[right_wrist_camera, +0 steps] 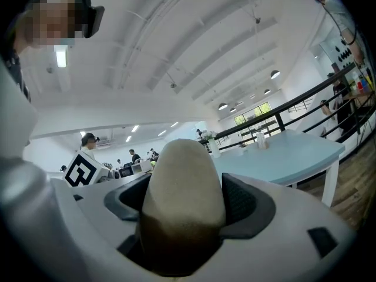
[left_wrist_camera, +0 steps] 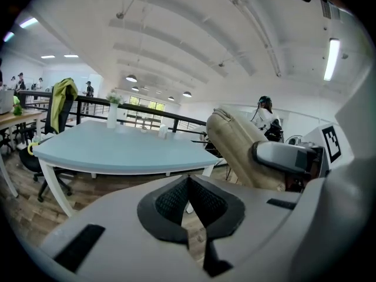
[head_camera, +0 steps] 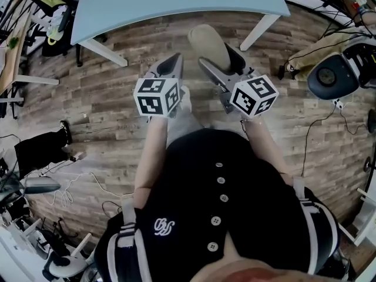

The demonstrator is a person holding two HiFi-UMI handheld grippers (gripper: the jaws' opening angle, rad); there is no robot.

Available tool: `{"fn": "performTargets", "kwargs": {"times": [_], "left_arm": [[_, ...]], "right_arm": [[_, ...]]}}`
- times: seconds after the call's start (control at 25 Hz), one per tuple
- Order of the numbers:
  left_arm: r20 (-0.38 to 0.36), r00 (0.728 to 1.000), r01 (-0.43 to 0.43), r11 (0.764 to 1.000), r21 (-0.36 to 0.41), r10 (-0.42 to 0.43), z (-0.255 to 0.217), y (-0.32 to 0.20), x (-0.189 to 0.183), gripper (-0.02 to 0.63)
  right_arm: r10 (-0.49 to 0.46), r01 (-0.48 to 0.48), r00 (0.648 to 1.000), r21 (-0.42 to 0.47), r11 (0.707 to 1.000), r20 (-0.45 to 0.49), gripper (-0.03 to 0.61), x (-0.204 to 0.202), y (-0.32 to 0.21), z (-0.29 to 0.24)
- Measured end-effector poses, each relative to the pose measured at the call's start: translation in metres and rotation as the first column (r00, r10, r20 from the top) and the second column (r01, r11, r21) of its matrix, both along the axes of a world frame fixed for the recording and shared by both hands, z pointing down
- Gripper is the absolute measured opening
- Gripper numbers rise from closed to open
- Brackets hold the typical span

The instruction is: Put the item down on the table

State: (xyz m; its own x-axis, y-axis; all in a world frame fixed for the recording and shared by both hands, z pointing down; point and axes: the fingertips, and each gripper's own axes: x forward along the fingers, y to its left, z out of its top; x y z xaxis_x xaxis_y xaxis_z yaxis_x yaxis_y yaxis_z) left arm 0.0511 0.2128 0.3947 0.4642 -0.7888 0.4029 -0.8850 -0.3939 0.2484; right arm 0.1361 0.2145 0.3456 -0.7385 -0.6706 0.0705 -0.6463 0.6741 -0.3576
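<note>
Head view: right tool (head_camera: 220, 61) clamps a beige oblong item (head_camera: 209, 43) over the floor, short of the blue desk (head_camera: 176, 4). Left tool (head_camera: 169, 64) is closed and empty. Best to reach forward and lower the item gently before letting go.

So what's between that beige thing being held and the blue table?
Nothing solid: in the head view only bare wooden floor shows between the beige item and the table.
</note>
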Motion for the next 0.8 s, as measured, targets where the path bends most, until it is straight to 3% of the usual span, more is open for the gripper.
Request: {"fn": "performTargets", "kwargs": {"times": [0.8], "left_arm": [[-0.003,0.998,-0.060,0.996,0.073,0.060,-0.031,-0.182,-0.081,0.008]], "right_arm": [[0.074,-0.074,0.997,0.060,0.995,0.015,0.382,-0.080,-0.173,-0.025]]}}
